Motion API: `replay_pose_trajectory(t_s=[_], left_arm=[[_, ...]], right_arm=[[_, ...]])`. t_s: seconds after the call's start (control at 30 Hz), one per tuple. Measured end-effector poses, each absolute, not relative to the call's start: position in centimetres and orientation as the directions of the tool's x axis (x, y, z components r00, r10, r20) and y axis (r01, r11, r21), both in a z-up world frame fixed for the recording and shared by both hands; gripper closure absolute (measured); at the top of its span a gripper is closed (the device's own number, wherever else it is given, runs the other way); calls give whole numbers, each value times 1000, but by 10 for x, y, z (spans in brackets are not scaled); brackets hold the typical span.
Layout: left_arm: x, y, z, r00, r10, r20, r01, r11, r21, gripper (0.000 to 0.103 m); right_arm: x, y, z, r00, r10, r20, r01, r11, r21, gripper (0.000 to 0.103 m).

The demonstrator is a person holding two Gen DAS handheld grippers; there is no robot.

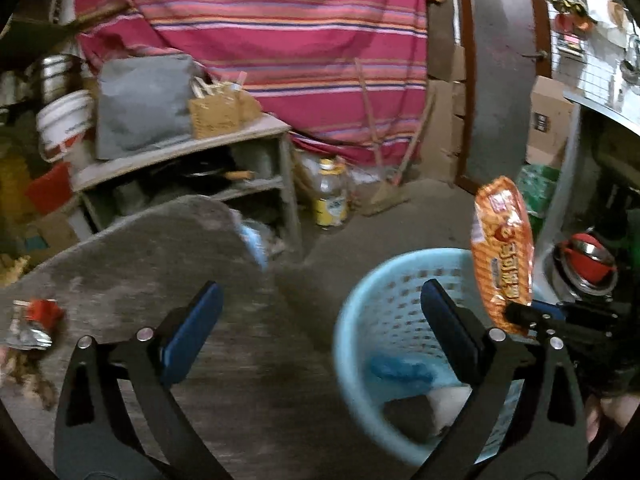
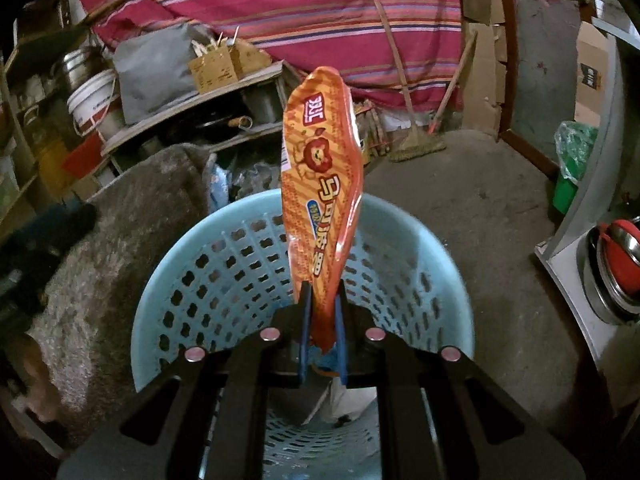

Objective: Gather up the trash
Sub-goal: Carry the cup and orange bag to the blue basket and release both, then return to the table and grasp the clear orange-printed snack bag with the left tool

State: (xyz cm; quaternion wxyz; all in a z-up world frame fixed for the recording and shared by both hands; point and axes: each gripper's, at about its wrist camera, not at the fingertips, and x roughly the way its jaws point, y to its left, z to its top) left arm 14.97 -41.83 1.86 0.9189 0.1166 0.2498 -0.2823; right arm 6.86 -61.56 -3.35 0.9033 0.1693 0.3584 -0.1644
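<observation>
— One flat orange snack wrapper (image 2: 320,184) with a lion printed on it is standing upright between the fingers of the right gripper (image 2: 322,332), isn't it?

— Yes, both blue pads (image 2: 305,332) are pressing together on its lower end, and the wrapper is sticking up well past the fingertips.

— What is lying just beyond those fingers?

— That perforated pale blue plastic basket (image 2: 420,248) is sitting directly below and ahead of them, with scraps showing at its bottom.

— And the left gripper (image 1: 320,320)?

— Its fingers are spreading wide apart with nothing between them. The right-hand finger (image 1: 448,320) is overlapping the basket (image 1: 360,304) in that view, while the wrapper (image 1: 502,252) is hanging just outside it, to the right.

— Anything outside the left-hand finger?

— Some crumpled red and silver foil litter (image 1: 34,322) is lying to its left on the worn grey slab (image 1: 140,248).

— Farther ahead of the fingertips?

— A red striped cloth (image 1: 280,40) is hanging at the back.
</observation>
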Motion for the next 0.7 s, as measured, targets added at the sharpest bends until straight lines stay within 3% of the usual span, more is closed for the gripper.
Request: replay_pose_trajectory(t_s=[0.1,0.17,0.2,0.23,0.37,0.6,0.7], left_arm=[[154,-386,24,757,-413,-506,530,841,106,5],[159,-361,27,775,-384,-501,502,856,120,5],[162,-344,28,787,-366,-497,484,866,128,5],[166,-327,31,800,-347,-490,463,876,134,5],[181,-269,34,823,-285,-491,396,908,136,5],[205,-176,32,863,-155,-481,252,957,144,5],[221,-136,27,864,-100,-493,186,974,128,5]], right_arm=[[80,-606,-39,673,-160,-722,409,894,183,88],[86,-597,-42,650,-174,-739,415,896,155,65],[88,-593,-43,644,-185,-743,418,898,139,37],[89,-586,-41,642,-213,-737,428,897,113,31],[92,-567,-29,656,-234,-717,427,899,98,28],[122,-504,-8,708,-242,-664,360,932,44,12],[142,-471,-6,720,-214,-660,307,951,26,11]])
